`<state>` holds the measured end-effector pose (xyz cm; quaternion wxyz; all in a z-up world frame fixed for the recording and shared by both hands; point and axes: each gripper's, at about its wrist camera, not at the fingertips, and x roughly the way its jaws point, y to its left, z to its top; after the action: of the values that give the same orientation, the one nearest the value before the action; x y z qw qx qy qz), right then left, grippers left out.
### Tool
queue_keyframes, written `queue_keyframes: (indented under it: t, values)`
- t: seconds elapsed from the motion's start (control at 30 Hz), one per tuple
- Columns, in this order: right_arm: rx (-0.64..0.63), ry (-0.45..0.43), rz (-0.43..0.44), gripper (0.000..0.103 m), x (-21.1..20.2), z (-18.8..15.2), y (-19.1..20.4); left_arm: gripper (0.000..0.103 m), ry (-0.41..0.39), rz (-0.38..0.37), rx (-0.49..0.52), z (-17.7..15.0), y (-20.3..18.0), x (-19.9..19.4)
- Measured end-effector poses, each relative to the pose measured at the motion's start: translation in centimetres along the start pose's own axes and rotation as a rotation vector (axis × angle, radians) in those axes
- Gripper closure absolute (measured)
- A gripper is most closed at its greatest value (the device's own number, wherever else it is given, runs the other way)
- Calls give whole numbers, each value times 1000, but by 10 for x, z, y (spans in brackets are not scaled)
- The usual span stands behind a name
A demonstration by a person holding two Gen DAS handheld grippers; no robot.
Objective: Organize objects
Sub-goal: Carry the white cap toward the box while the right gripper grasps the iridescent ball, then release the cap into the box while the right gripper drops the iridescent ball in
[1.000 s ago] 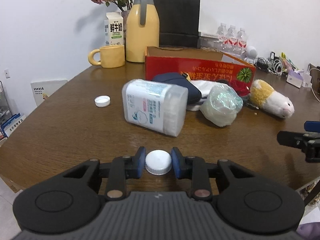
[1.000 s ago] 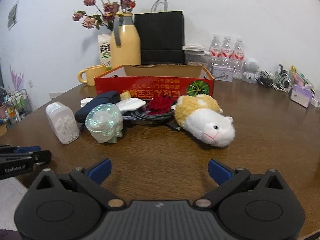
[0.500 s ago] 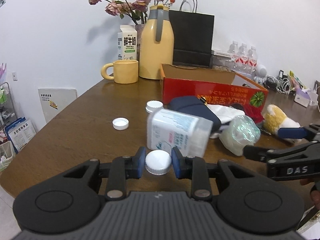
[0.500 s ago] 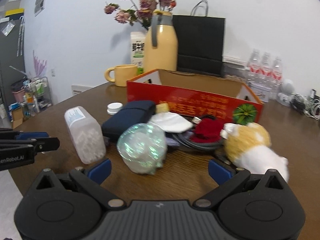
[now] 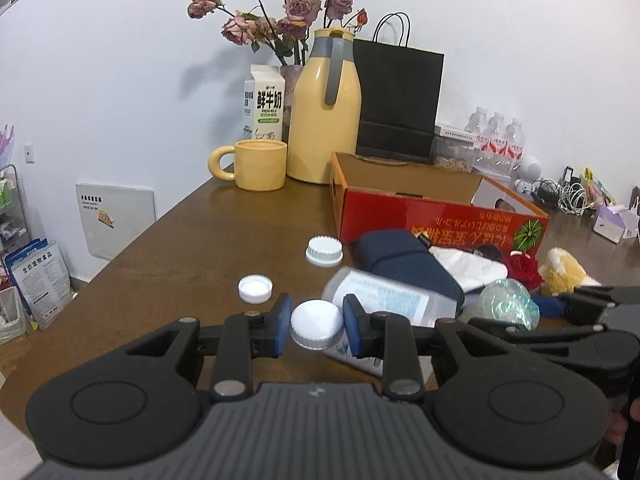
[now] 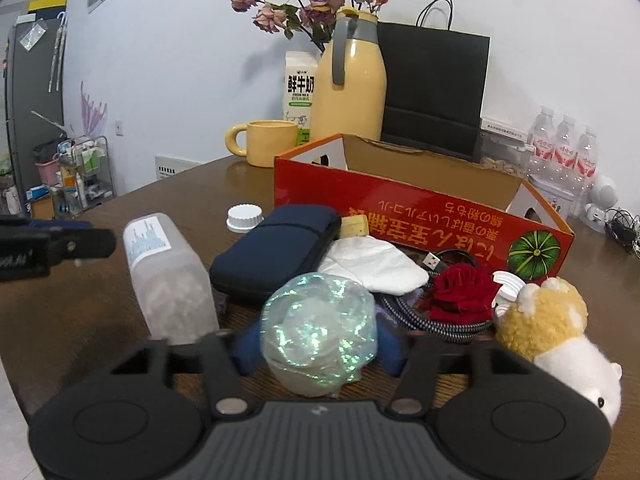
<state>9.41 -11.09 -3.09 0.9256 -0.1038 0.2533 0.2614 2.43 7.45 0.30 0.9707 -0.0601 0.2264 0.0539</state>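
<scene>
Left tongs (image 5: 316,326) are clamped on a white cap (image 5: 317,324), held just above the bench (image 5: 192,256) in front of the clear tub (image 5: 390,304) lying on its side. Right tongs (image 6: 318,346) sit either side of the shiny wrapped ball (image 6: 320,334), pads mostly hidden behind it, so can't tell if they're actually gripping. Two more caps (image 5: 255,289) lie near the red box (image 5: 432,216).

An iridescent wrapped ball (image 6: 319,330) is flanked by the right gripper (image 6: 318,350) fingers — the red box (image 6: 420,216) is seen behind
</scene>
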Motion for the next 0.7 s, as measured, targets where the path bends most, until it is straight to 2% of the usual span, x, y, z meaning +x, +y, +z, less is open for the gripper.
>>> queue_keyframes:
  t: [0.13, 0.3, 0.5, 0.7]
  values:
    - [10, -25, 29, 60, -6, 2, -6, 74, -21, -11, 3, 12, -3, 4]
    - [21, -96, 28, 61, -18, 14, -17, 74, -53, -30, 15, 31, -12, 13]
    - [2, -179, -35, 61, -20, 41, -42, 74, -129, -60, 52, 62, -34, 24]
    - [15, -246, -96, 61, -5, 76, -75, 74, -165, -112, 81, 105, -63, 51]
